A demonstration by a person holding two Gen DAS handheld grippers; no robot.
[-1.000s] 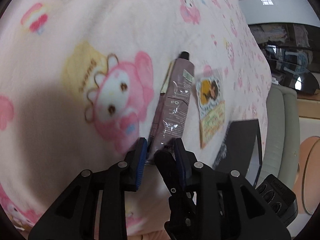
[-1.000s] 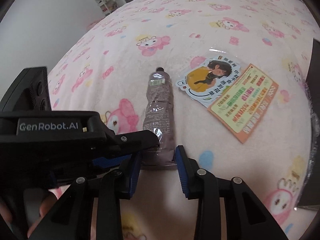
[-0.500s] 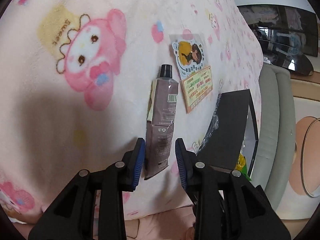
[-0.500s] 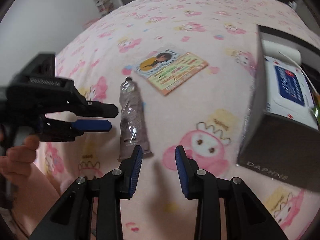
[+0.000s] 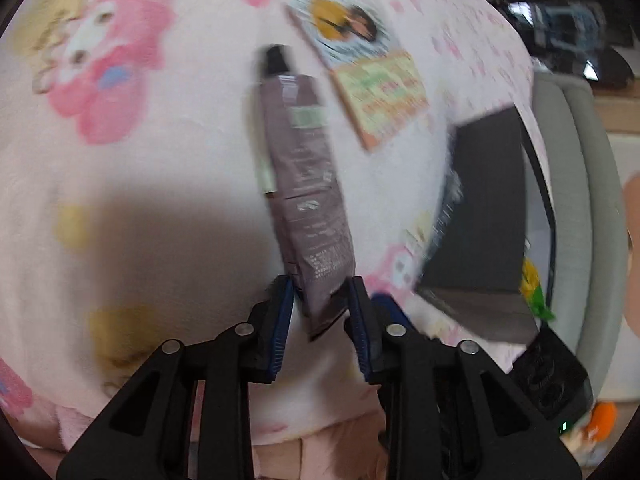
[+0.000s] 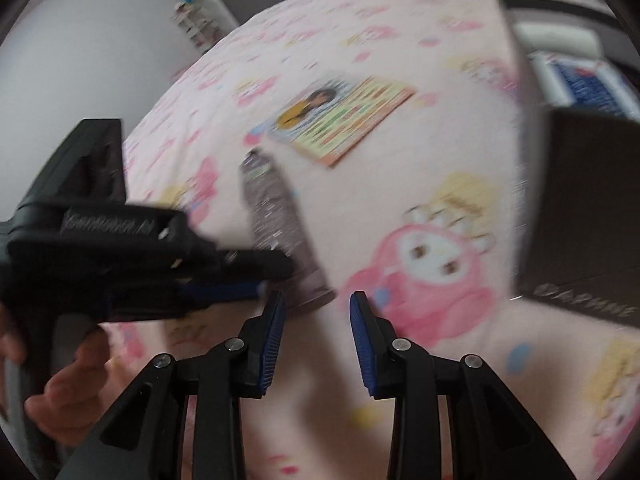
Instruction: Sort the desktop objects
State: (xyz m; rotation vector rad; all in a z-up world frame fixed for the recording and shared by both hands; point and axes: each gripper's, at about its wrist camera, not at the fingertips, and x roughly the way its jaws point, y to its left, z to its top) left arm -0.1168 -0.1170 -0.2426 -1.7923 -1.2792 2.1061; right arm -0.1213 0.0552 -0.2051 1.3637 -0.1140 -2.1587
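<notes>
The left gripper (image 5: 320, 292) was closing, its jaws around the crimped end of the brown tube (image 5: 304, 184); blur hid whether the pads pressed it yet. The tube lay on the pink blanket (image 5: 140, 180), a printed card (image 5: 368, 80) just beside its cap. The right gripper (image 6: 316, 312) stood spread and empty, near the dark box (image 6: 580, 220) at the blanket's right edge.

Both wrist views angled down, close, sharing tube (image 5: 308, 200), card (image 6: 340, 120)
</notes>
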